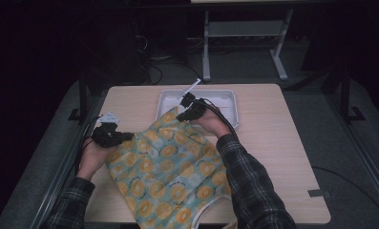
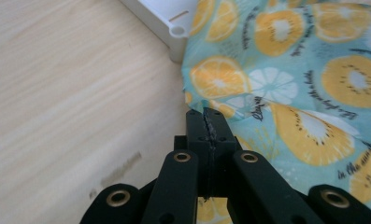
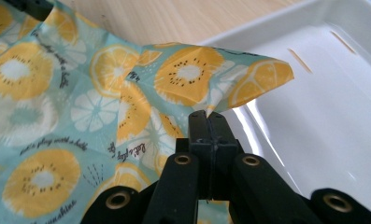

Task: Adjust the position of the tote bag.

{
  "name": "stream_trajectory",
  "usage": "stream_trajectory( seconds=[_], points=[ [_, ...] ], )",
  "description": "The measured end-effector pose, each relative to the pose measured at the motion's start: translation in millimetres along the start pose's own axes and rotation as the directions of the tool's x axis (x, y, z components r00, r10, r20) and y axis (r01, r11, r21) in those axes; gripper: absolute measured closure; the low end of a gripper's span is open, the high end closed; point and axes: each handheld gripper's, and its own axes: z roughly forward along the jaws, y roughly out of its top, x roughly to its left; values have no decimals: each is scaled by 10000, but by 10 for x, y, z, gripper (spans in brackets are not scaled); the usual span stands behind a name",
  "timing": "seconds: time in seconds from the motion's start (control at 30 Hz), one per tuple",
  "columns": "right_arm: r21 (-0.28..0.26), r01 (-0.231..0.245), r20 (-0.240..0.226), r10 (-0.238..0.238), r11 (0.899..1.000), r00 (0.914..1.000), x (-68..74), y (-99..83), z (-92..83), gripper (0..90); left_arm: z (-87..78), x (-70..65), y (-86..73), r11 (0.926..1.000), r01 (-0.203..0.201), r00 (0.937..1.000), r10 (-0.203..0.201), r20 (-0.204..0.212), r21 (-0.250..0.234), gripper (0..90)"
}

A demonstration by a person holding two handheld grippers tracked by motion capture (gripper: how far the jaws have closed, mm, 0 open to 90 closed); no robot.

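**Cotton print pinched at two corners, ready to be carried to the tray**

Teal cloth (image 1: pixel 170 167) with orange and kiwi slices lies spread over the near middle of the worktop (image 1: pixel 273 143), its far corner reaching the near rim of the white tray (image 1: pixel 232 98) at the worktop's far edge. Left tongs (image 1: pixel 111 136) are clamped tight on the cloth's edge toward the worktop's left side; in the left gripper view the fabric runs in between the closed jaws. Right tongs (image 3: pixel 207 122) hold the far corner fast, lifted just over the tray's near wall.

To do this well, I judge both grips should stay firm and the two hands should move together, keeping the edge between them lightly taut so the fabric neither sags nor slips. Lifting the corner clear of the tray rim before drawing it across should avoid snagging or shoving the tray.
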Motion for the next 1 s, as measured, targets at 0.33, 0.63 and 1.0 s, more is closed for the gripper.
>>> stream_trajectory(
  seconds=[0.33,0.63,1.0],
  points=[
    [-137,-917,405,922,9957,9949,-190,-333,-287,898,449,-15,421,9984,-568,9982,568,202,15,899],
    [-373,-1477,825,1504,9883,9852,-356,-726,-640,898,742,-87,781,9951,-970,9946,977,354,-212,899],
    [-505,-2164,1276,2212,9750,9668,-515,-1149,-965,898,1070,-288,1197,9858,-1666,9829,1675,762,-188,898]
  ],
)
